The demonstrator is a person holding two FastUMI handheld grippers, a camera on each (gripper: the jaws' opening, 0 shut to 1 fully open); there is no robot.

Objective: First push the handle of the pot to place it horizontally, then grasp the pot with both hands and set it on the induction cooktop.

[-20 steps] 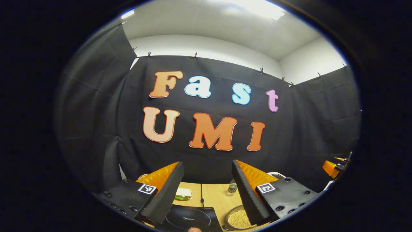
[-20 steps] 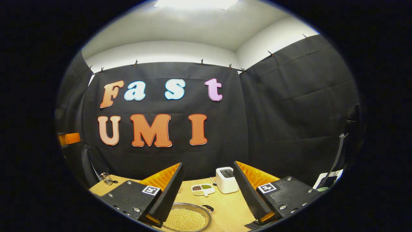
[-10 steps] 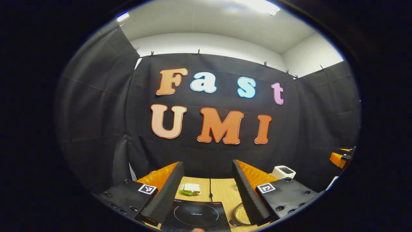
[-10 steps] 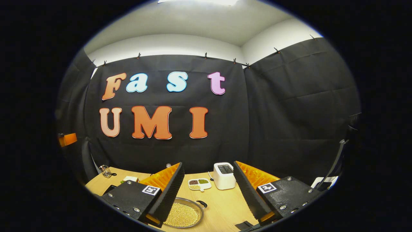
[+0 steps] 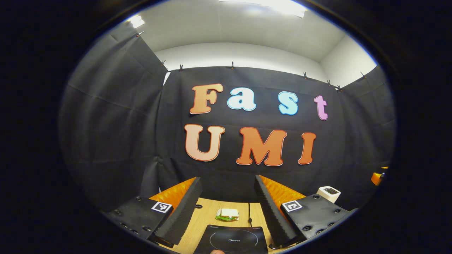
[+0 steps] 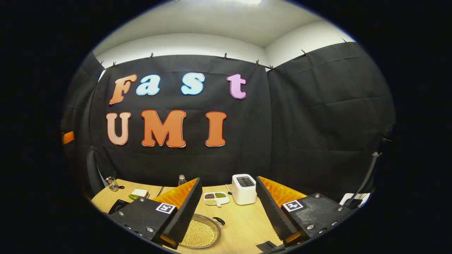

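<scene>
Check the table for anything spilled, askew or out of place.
Nothing stands out. The pot sits level on the table with its beans inside; the divided dish and toaster stand upright behind it. The induction cooktop lies flat, bare on top.

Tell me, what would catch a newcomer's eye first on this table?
Probably the pot, a shallow metal pan heaped with pale yellow beans, lying low between the open fingers of the right claw. Behind it a white toaster stands beside a small divided dish of beans near the back wall. In the left gripper view, the black induction cooktop lies bare just ahead of the open left claw.
</scene>
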